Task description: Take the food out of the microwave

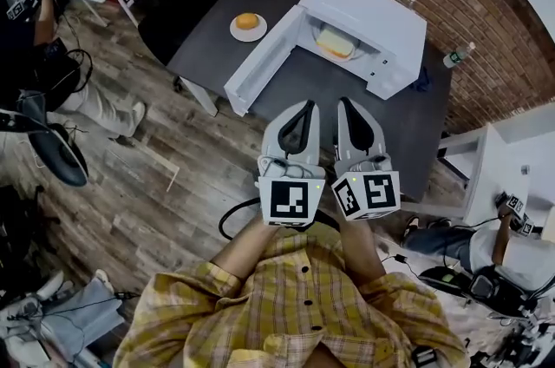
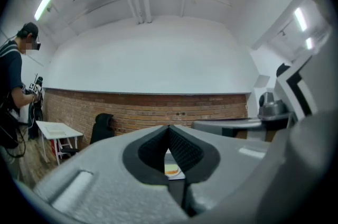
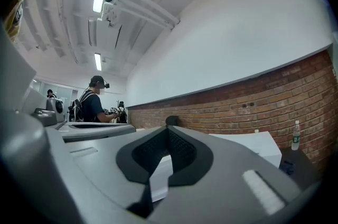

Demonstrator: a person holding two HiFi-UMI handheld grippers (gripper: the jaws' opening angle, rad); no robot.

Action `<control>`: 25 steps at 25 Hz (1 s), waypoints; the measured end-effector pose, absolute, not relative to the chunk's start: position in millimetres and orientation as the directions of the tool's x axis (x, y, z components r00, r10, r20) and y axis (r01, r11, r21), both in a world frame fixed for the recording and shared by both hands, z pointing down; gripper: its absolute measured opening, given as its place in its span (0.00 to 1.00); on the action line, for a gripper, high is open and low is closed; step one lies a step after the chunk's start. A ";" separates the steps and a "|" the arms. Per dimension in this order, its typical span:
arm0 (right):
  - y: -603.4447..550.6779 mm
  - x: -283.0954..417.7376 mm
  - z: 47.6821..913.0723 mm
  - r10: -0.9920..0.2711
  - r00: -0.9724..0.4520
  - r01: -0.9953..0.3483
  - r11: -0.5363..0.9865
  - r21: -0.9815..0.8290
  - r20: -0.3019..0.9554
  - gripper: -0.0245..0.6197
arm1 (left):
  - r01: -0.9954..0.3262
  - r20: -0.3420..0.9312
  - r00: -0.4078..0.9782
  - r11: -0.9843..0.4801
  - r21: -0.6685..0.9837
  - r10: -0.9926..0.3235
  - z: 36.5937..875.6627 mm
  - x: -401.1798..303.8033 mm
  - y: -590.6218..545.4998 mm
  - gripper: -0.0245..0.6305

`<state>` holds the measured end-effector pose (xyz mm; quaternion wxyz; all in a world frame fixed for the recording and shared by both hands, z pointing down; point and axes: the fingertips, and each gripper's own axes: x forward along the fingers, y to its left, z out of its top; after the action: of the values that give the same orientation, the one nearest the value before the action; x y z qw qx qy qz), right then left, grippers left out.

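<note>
The left tongs (image 1: 305,108) and right tongs (image 1: 345,104) are held clenched and empty, side by side, before the worktop (image 1: 299,78); the food (image 1: 335,42) is seen inside the open microwave (image 1: 368,9) on it.

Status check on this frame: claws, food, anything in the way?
Left claw shut, empty. Right claw shut, empty. Food inside microwave, door open. Nothing seen blocking.

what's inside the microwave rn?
The door hangs open. Inside the microwave sits a plate carrying a pale yellow piece of food. The cavity's back and upper part are covered by the microwave's top, so anything there can't be seen.
</note>
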<state>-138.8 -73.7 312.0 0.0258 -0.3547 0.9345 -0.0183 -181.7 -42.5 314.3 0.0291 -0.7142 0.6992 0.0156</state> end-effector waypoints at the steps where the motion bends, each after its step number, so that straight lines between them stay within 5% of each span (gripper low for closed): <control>1: -78.1 -137.1 313.1 -0.670 -0.741 -0.668 0.742 -0.052 -0.033 0.04 | -0.999 -0.071 0.022 -0.020 -0.032 -0.997 313.5 -181.3 -46.9 0.04; 25: -209.4 -85.3 335.8 -0.733 -0.678 -0.729 0.680 -0.083 -0.055 0.04 | -0.993 0.020 0.109 -0.110 -0.054 -0.994 342.4 -133.8 -196.9 0.04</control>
<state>-85.3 -209.4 335.8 0.0417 -0.3993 0.9155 -0.0270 -133.8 -196.9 342.4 0.0133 -0.7444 0.6671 -0.0255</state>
